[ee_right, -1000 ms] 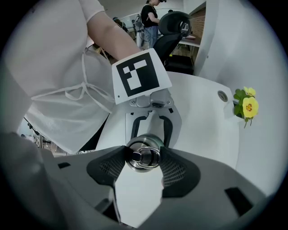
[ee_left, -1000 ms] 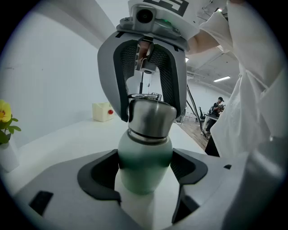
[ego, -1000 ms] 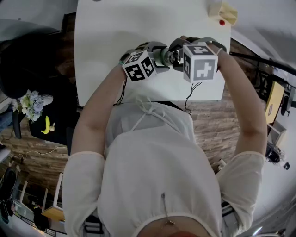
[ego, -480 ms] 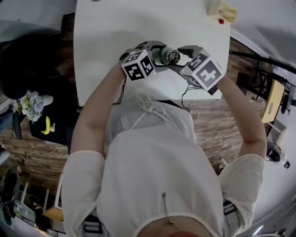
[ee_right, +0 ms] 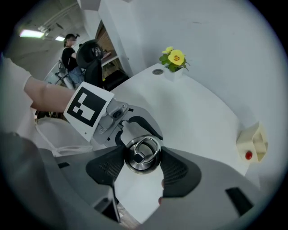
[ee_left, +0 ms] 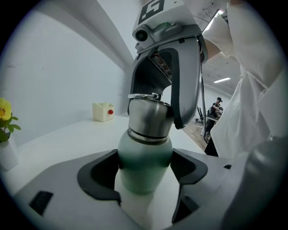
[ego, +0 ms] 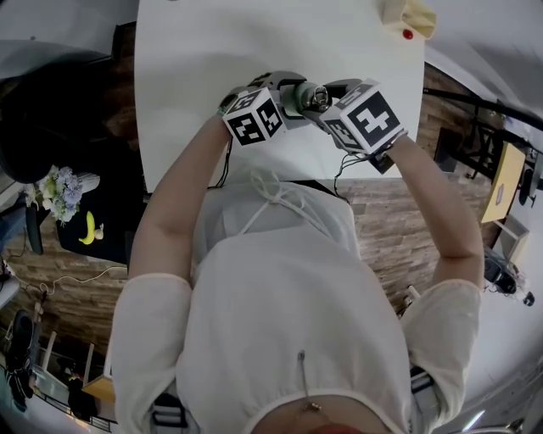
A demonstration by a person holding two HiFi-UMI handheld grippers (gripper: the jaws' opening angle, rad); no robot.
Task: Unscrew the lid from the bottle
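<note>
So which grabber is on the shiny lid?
The right gripper: it points down, and its jaws have just been closing on the steel lid. The left gripper clamps the green bottle instead.

Close-up, tabletop: bottle [ee_left: 145, 155] has a matt, pale-green coated body; its lid [ee_left: 150, 119] is bare brushed steel w/ a soft sheen. Left gripper [ee_left: 145, 173]: smooth matt grey plastic shell, black rubbery-looking pads [ee_left: 96, 177]. Table [ego: 254, 51]: smooth white top, low gloss. Person's shirt [ego: 288, 305]: thin white cloth, lightly creased. Floor [ego: 386, 229], approx. 4 o'clock in head view: grainy matt wood planks. Box [ego: 407, 21], 1 o'clock: cream plastic.
</note>
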